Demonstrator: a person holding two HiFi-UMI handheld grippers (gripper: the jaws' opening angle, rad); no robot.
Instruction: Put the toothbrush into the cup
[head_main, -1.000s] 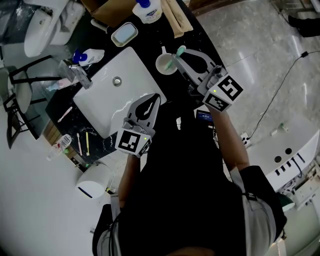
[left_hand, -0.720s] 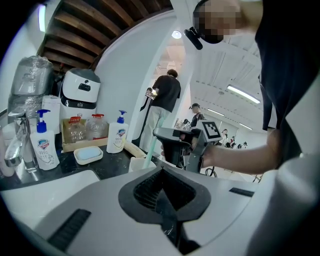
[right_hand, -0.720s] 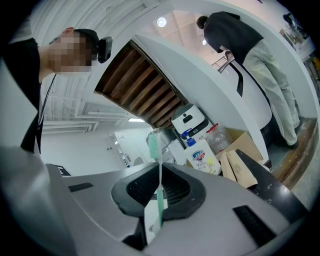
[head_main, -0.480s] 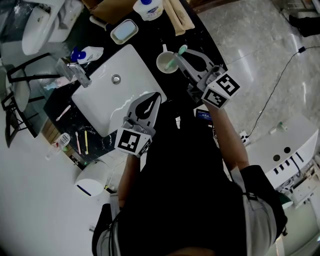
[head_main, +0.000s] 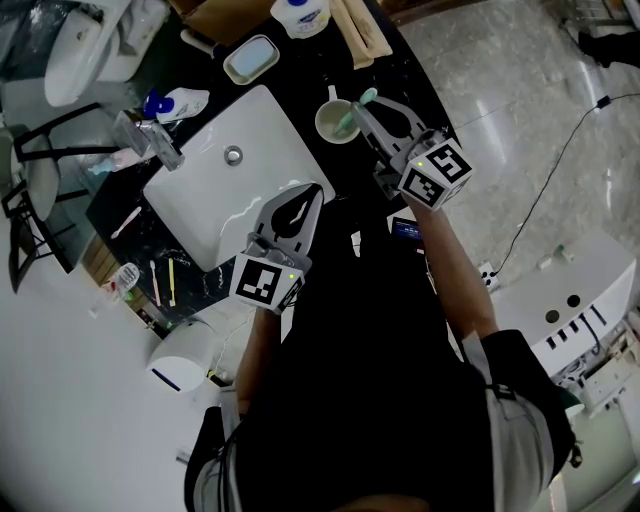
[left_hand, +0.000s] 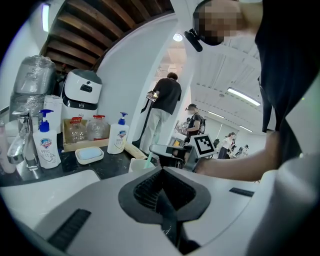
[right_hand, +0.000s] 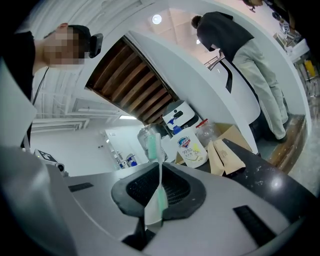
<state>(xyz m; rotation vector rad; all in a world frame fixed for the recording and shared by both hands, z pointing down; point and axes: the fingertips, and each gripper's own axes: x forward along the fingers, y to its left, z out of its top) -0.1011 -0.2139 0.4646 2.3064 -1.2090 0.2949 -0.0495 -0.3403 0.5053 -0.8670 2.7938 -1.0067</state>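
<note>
The toothbrush (head_main: 347, 120) sits pinched in the nearly closed jaws of the right gripper (head_main: 361, 107) at upper centre. That gripper has sunk a little over the last second, so the brush's far end now seems to dip inside the cup (head_main: 327, 127) just beside it. Letting go looks close. The left gripper (head_main: 306, 196), shut on nothing, has stayed at the sink (head_main: 200, 195) edge.

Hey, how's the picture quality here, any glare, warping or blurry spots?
Head view: sharp, though dark clothing fills the lower half; the white sink carries a glare streak. Left gripper view: fisheye bending, dark corners, distant people soft. Right gripper view: same bending, ceiling light blown out, toothbrush crisp.
</note>
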